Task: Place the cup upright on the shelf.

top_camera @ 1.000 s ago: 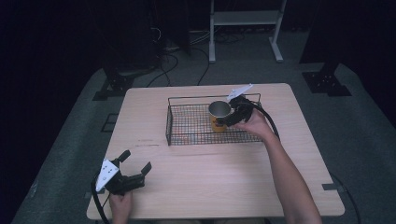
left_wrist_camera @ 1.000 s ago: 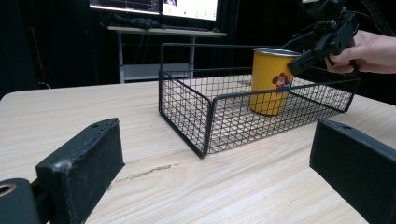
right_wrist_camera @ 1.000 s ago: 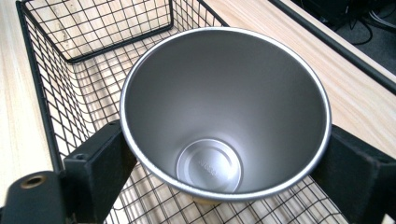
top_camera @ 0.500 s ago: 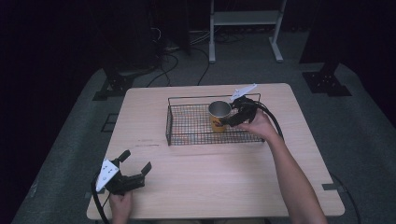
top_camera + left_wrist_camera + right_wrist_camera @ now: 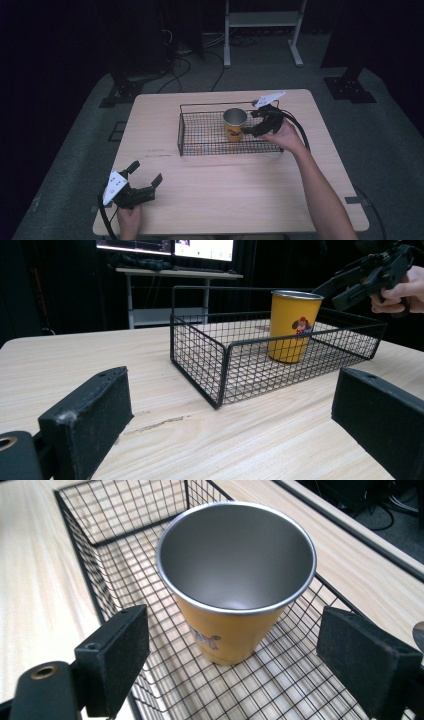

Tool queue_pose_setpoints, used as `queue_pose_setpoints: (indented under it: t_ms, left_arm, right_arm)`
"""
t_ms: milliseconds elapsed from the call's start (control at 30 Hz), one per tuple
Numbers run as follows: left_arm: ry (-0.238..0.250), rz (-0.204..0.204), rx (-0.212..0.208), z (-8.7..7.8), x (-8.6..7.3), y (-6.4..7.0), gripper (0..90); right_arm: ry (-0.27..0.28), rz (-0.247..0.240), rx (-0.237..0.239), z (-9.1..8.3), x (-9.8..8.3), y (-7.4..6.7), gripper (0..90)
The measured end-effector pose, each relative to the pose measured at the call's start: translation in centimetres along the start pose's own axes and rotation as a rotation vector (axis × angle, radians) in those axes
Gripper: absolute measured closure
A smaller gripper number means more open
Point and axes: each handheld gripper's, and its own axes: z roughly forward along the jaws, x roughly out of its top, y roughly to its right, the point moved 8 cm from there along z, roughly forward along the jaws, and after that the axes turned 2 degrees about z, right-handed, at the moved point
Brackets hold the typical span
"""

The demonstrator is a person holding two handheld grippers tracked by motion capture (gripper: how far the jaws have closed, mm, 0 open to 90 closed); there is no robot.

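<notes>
The yellow cup (image 5: 235, 590) is standing upright in the wire basket (image 5: 200, 135) toward the bench's (image 5: 240, 200) far right corner. The right gripper (image 5: 235, 645) is hovering beside it, fingers spread wide, gripping nothing. The left gripper (image 5: 134, 187) is resting near the front left corner, fingers wide apart and empty.

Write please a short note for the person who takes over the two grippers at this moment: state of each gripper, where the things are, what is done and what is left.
Right gripper: open, jaws either side of the yellow cup, not touching it.
Left gripper: open, holding nothing, low over the table's near left corner.
Cup: upright and empty inside the wire basket, toward its right end.
Done: cup stands in the basket, jaws apart from it.
Left: probably draw the right gripper clear, or close on the cup if it has to be lifted.
</notes>
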Motion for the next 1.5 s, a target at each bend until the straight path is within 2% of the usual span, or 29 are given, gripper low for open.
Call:
queue_pose_setpoints:
  t_ms: [167, 567, 733, 1067, 1133, 1500]
  left_arm:
    - [0.000, 0.000, 0.000, 0.0, 0.0, 0.0, 1.7]
    - [-0.009, 0.005, 0.004, 0.1, -0.1, -0.1, 1.7]
    - [-0.012, 0.006, 0.007, 0.1, -0.1, -0.1, 1.6]
    - [-0.014, 0.008, 0.008, 0.2, -0.1, 0.0, 1.7]
    - [-0.013, 0.008, 0.006, 0.2, -0.1, 0.0, 1.7]
    - [-0.009, 0.008, -0.001, 0.1, -0.1, 0.0, 1.7]
  right_arm:
    - [0.047, 0.002, 0.002, -1.0, 0.1, -0.4, 12.7]
    - [0.082, 0.043, 0.026, -3.2, -1.6, -0.6, 12.7]
    - [0.120, 0.046, 0.024, -4.4, -2.2, -0.7, 12.7]
    - [0.139, 0.050, 0.037, -5.1, -3.1, -1.3, 12.7]
    - [0.129, 0.059, 0.049, -5.1, -3.6, -1.6, 12.7]
    - [0.149, 0.067, 0.045, -5.9, -4.2, -2.0, 12.7]
